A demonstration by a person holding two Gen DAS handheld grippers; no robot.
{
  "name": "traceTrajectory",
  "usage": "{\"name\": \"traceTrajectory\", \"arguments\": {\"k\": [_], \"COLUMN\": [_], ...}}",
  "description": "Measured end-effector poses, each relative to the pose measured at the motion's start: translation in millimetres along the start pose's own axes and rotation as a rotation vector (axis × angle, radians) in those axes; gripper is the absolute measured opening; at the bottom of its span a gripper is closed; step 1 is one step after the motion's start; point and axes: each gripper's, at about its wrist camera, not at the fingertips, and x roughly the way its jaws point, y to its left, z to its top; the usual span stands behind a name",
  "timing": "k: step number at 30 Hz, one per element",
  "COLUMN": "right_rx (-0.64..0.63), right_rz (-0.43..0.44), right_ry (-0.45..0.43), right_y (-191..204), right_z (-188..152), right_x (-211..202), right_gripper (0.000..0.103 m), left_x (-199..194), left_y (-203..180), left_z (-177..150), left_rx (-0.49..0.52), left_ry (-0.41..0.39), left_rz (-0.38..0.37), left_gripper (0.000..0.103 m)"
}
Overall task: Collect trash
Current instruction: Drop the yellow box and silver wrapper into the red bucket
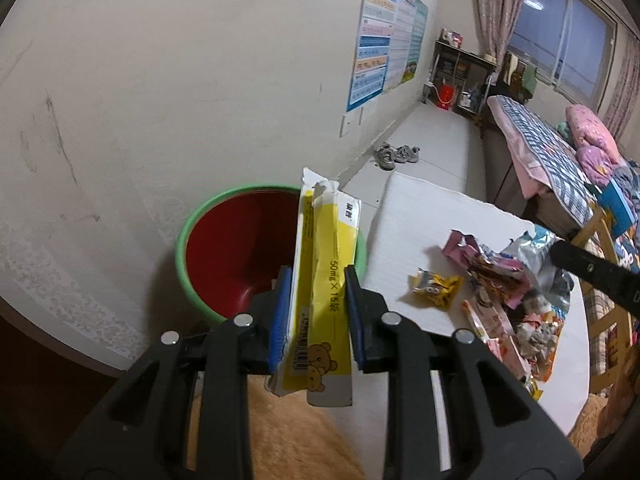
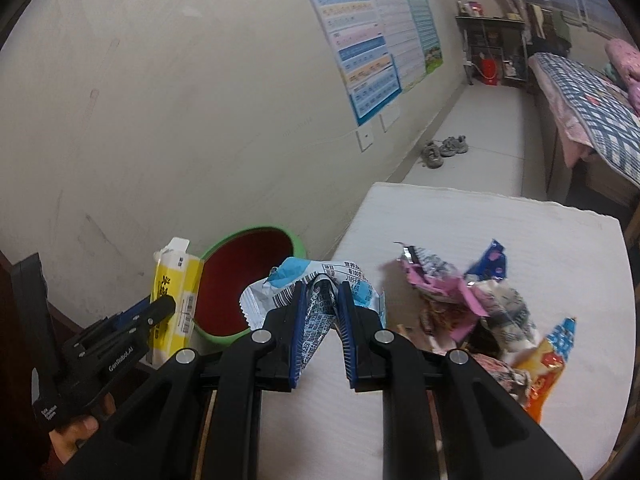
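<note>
My left gripper (image 1: 317, 280) is shut on a flattened yellow and white medicine box (image 1: 326, 280), held upright beside the green bin with a red inside (image 1: 236, 256). The box (image 2: 174, 280) and left gripper (image 2: 150, 312) also show in the right wrist view, left of the bin (image 2: 244, 276). My right gripper (image 2: 322, 296) is shut on a crumpled blue and white wrapper (image 2: 316, 292), just right of the bin's rim. A pile of snack wrappers (image 1: 504, 292) (image 2: 476, 312) lies on the white table (image 2: 480, 224).
The bin stands by the wall, left of the table (image 1: 420, 216). A pair of shoes (image 1: 396, 156) lies on the floor by the wall. A bed with a checked blanket (image 1: 548, 148) is at right. A shelf (image 1: 460, 76) and a red bucket (image 1: 446, 96) stand far back.
</note>
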Motion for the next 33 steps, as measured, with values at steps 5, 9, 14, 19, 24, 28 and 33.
{"name": "traceTrajectory", "arguments": {"k": [5,9,14,19,24,28,33], "right_rx": [-0.033,-0.070,-0.122,-0.155,-0.193,-0.167,-0.183], "right_rz": [0.022,0.044,0.066,0.080,0.064,0.080,0.104], "right_ry": [0.022,0.042,0.069,0.084,0.118,0.135,0.130], "right_y": [14,27,43,56,62,62,70], "right_z": [6,13,21,32,34,39,50], "right_x": [18,37,60,81,111,128,137], "right_gripper": [0.016,0.016,0.016,0.016,0.016,0.016,0.016], "left_x": [6,17,35,52,73,83,100], "left_y": [11,19,29,37,47,56,71], "left_z": [4,8,13,16,21,26,29], "left_rx": [-0.015,-0.024,-0.039,-0.042,-0.048,-0.058,-0.113], "left_ry": [0.004,0.017,0.044,0.065,0.092,0.101,0.135], "left_rz": [0.013,0.022,0.032,0.038,0.059,0.076,0.079], "left_gripper": [0.025,0.025,0.025,0.025,0.025,0.025,0.025]}}
